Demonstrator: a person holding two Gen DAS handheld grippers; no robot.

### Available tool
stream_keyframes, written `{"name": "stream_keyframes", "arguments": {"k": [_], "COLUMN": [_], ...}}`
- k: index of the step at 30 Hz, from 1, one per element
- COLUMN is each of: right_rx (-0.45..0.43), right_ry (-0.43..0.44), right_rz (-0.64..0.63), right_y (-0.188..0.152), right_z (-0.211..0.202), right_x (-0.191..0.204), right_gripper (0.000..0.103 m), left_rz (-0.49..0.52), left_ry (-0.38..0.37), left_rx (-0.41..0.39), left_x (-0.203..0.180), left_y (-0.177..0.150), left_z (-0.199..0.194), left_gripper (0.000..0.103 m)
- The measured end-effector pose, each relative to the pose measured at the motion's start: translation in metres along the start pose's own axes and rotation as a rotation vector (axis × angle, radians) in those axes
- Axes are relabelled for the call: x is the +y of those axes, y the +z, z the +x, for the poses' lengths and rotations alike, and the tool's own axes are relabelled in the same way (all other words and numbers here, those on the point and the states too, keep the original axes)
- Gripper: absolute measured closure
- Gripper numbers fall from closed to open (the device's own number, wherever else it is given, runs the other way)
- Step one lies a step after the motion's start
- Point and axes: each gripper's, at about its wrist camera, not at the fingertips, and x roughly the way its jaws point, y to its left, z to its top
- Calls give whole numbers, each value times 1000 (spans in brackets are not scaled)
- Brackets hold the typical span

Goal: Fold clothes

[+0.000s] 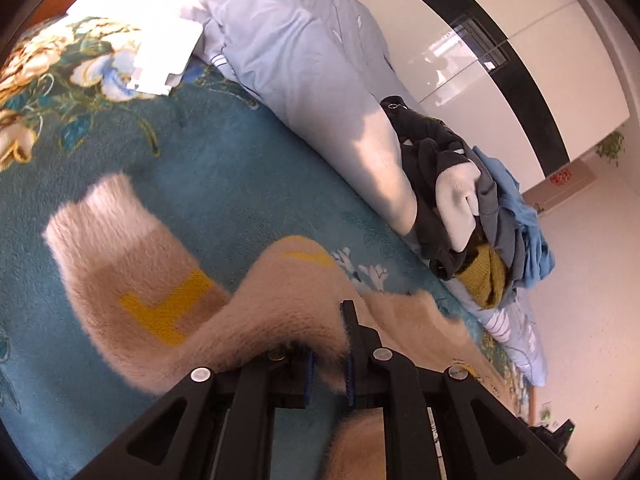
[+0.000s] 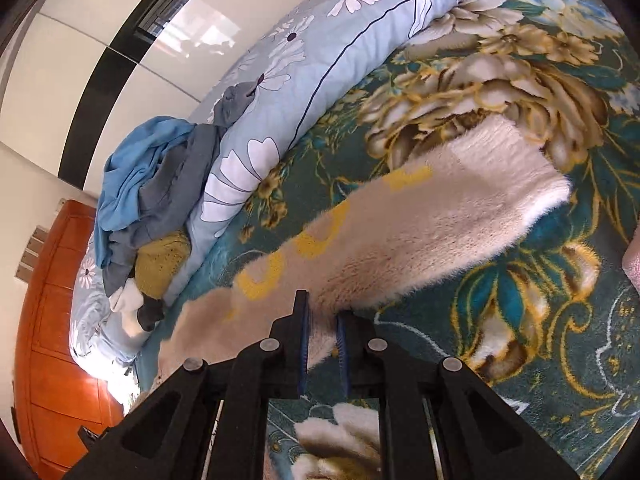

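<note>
The fluffy beige sweater [image 1: 280, 304] carries yellow lettering: one block "L" reads clearly in the left wrist view, while the other yellow marks [image 2: 320, 224] across it are too distorted to read. A red wall sign [image 1: 560, 178] is illegible.

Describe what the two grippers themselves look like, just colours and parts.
The left gripper and the right gripper look alike: matte black angular frames with triangular cutouts, round silver pivot bolts along the linkage, and narrow black jaws faced with ribbed blue pads. No cables, labels, sleeves or hands show in either wrist view.
</note>
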Motion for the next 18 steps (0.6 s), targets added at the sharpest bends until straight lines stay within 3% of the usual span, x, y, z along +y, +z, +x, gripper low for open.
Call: {"name": "stream_keyframes", "arguments": {"k": [3, 6, 8, 10, 15, 18], "right_rx": [-8, -9, 0, 38, 196, 271], "right_ry": [7, 0, 6, 44, 130, 129], "right_rz": [-30, -95, -134, -160, -209, -217], "right_y": [-1, -9, -22, -43, -113, -150], "right_z": [-7, -18, -22, -24, -19, -12], "right_x": [10, 21, 30, 32, 36, 34], "right_gripper": [87, 77, 68, 63, 57, 57], "left_rz": [16, 62, 96, 139, 239, 249], "left_ry": [-14, -17, -41, -63, -20, -22], "left_rx": [21, 55, 89, 143, 306, 388], "left_x": [-8, -21, -28, -34, -36, -31], "left_y": [-1, -7, -20, -40, -104, -137], "left_z": [-3, -8, -13, -16, -12, -12], "left_gripper": [85, 69, 49, 42, 42, 42]}}
